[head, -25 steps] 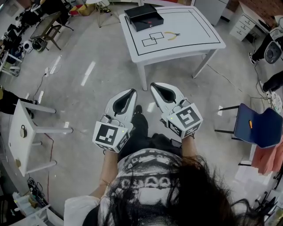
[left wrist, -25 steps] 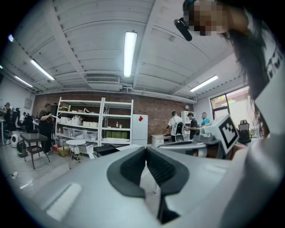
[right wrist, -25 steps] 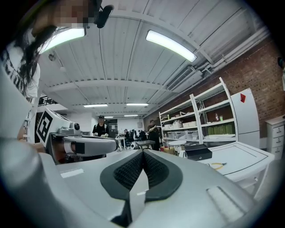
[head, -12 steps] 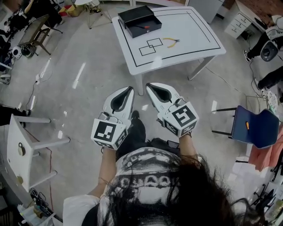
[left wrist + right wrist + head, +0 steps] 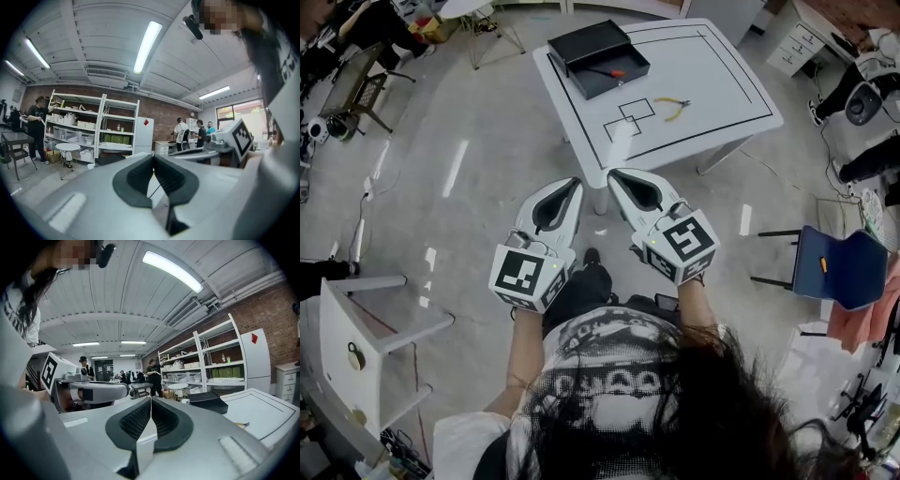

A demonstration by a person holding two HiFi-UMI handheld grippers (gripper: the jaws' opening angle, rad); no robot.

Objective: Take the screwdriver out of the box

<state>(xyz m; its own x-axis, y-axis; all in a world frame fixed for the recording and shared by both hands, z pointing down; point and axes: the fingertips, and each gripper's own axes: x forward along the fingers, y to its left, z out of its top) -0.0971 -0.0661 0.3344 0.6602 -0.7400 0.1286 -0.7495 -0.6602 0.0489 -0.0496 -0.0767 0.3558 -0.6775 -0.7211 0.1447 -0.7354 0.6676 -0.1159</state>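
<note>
A black open box (image 5: 581,42) sits on the far left corner of the white table (image 5: 712,66). Inside it lies a screwdriver (image 5: 607,72) with a red handle. Both grippers are held side by side at waist height over the floor, well short of the table. My left gripper (image 5: 575,183) has its jaws together and nothing in them, as its own view (image 5: 153,157) confirms. My right gripper (image 5: 615,174) is shut and empty too, pads meeting in its own view (image 5: 150,399), where the box (image 5: 211,401) shows ahead to the right.
Yellow-handled pliers (image 5: 673,108) lie on the table beside two drawn squares (image 5: 628,115). A blue chair (image 5: 844,267) stands to the right and a small white table (image 5: 356,319) to the left. People stand by shelving (image 5: 75,126) in the background.
The person has walked toward the table, so table and box sit lower and closer in the head view. Both grippers were carried along, still shut and side by side.
</note>
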